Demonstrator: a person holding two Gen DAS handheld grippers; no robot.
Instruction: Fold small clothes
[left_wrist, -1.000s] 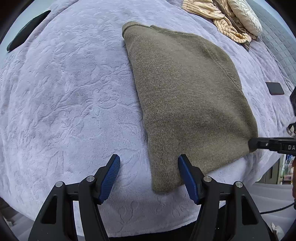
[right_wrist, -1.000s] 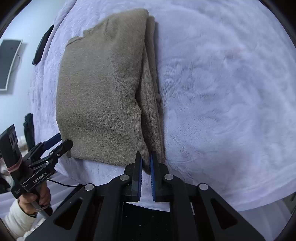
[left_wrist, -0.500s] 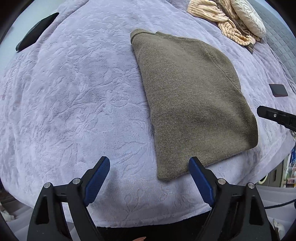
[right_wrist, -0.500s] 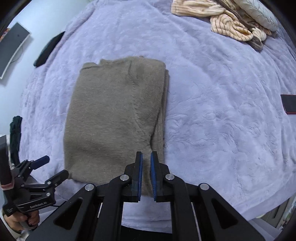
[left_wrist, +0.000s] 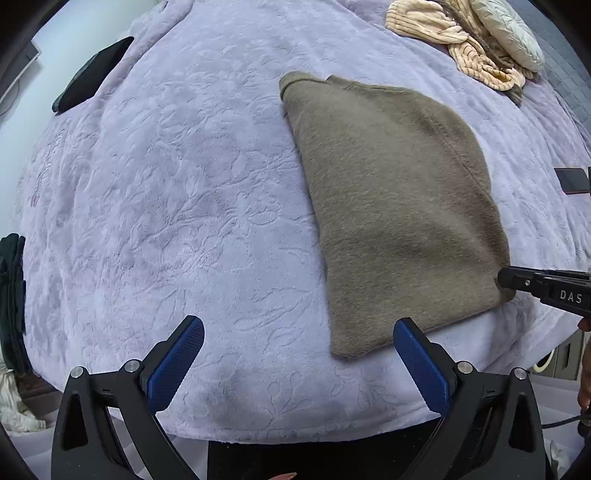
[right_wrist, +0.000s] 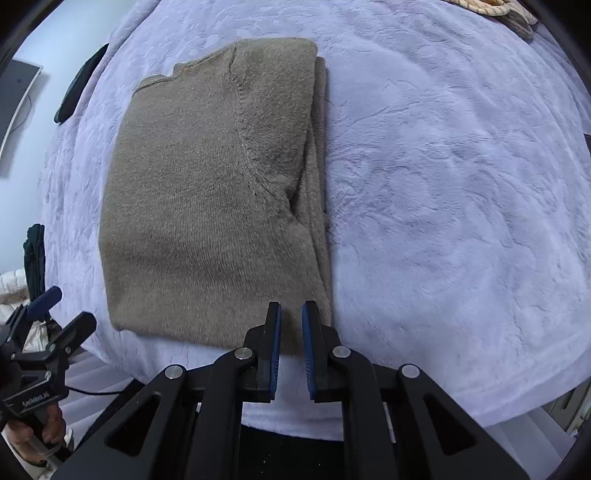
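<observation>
An olive-brown knit sweater lies folded into a flat rectangle on the lavender bedspread. In the right wrist view the sweater shows its sleeve layers stacked along the right edge. My left gripper is wide open and empty, above the bed's near edge, just left of the sweater's near corner. My right gripper has its jaws close together with a narrow gap and nothing between them, hovering at the sweater's near right corner. It also shows in the left wrist view, at the sweater's right corner.
A pile of cream and striped clothes lies at the far right of the bed. A dark phone lies at the right. A black item lies at the far left edge, dark cloth hangs left of the bed.
My left gripper has opened wider and pulled back from the sweater's corner. My right gripper lifted away and came back near the sweater's right corner, its jaws slightly apart.
</observation>
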